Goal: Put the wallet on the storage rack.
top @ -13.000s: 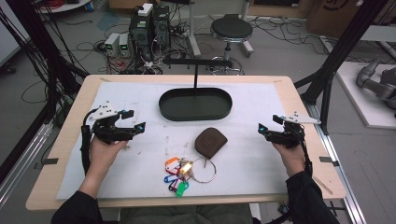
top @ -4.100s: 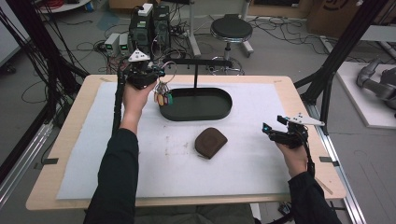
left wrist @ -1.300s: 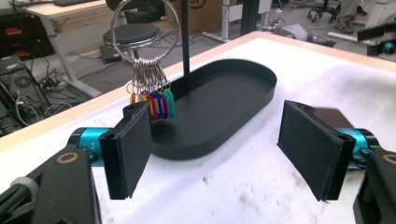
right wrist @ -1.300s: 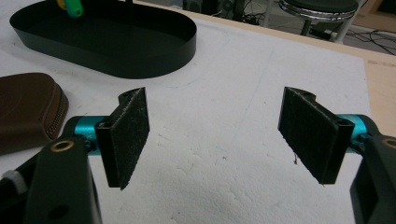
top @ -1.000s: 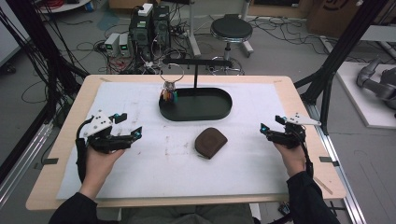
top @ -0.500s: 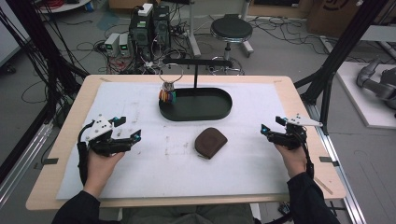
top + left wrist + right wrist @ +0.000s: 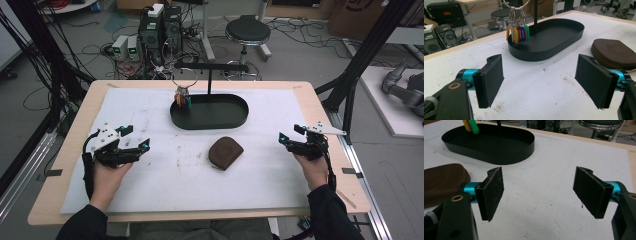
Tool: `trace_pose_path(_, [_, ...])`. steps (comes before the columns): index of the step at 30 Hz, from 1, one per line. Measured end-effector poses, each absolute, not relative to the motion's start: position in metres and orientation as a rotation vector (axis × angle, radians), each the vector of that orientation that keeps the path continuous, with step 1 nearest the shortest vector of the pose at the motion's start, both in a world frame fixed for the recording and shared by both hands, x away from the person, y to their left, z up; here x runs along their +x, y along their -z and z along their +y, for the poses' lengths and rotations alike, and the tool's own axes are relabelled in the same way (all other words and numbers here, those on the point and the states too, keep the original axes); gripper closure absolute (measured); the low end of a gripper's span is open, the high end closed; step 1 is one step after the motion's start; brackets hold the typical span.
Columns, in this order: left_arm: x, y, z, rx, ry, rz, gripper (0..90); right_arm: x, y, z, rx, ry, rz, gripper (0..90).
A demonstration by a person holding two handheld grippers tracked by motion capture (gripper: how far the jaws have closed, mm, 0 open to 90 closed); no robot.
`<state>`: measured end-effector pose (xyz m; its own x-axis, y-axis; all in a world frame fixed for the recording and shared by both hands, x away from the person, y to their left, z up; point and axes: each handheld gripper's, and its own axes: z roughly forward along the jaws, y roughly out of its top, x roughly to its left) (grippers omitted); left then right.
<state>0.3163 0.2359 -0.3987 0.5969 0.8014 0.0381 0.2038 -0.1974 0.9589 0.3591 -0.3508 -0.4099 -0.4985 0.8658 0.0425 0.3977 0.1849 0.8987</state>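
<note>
The keys hang from the stand's bar at the tray's left end. Left gripper rests wide and empty low on the worktop. Right gripper is wide and empty too, right of the brown pouch.

Matt black metal tray; brown leather pouch; glossy plastic key tags; metal ring
</note>
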Motion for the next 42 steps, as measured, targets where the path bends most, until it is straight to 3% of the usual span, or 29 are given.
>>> trace_pose_path(26, [0.315,0.402,0.241,1.734,-0.682,0.856,22.3,0.368,0.418,-0.315,1.099,-1.304,2.143,37.1])
trace_pose_path(42, [0.315,0.404,0.236,1.760,-0.671,0.842,22.4,0.374,0.426,-0.261,1.032,-1.333,2.315,44.7])
